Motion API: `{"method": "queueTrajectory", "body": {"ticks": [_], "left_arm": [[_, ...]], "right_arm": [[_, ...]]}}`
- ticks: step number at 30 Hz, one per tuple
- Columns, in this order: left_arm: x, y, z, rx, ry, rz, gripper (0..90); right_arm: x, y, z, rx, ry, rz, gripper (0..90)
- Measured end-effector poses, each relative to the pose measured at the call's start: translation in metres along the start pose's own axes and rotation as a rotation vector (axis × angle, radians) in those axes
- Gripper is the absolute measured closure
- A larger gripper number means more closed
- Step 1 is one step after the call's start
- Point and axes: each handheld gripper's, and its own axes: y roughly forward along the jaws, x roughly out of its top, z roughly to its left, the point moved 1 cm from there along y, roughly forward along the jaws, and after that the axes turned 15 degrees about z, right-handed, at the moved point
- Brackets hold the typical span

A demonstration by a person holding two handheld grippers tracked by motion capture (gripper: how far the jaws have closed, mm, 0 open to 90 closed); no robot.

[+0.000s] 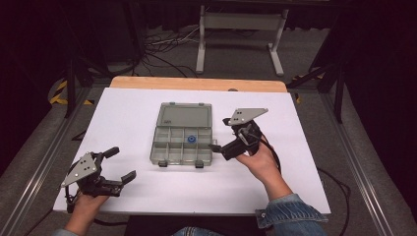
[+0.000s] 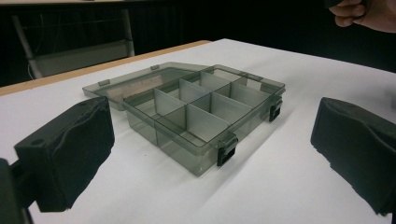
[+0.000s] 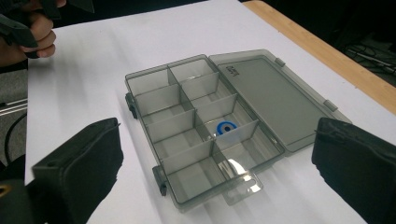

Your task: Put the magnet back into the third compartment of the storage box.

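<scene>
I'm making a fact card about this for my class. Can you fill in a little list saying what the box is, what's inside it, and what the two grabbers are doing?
box: clear grey compartment box, divided into small compartments
lid: open, lying flat on the table behind the box
inside: one small blue ring in a compartment of the far row
surface: white table
left gripper: jaws open, nothing between them, left of the box
right gripper: jaws open, nothing between them, just right of the box

Your right gripper hangs with spread, empty jaws just beside the open organizer box, whose blue ring lies beyond them.
</scene>
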Motion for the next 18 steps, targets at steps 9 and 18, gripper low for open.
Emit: {"method": "queueTrajectory", "body": {"ticks": [9, 18], "left_arm": [[0.000, 0.001, 0.000, 0.001, 0.002, 0.001, 0.3], [0.000, 0.000, 0.000, 0.006, 0.008, -0.001, 0.3]], "right_arm": [[-0.025, -0.019, 0.001, -0.004, 0.028, -0.078, 0.0], [-0.053, -0.030, 0.005, -0.037, 0.046, -0.217, 0.0]]}}
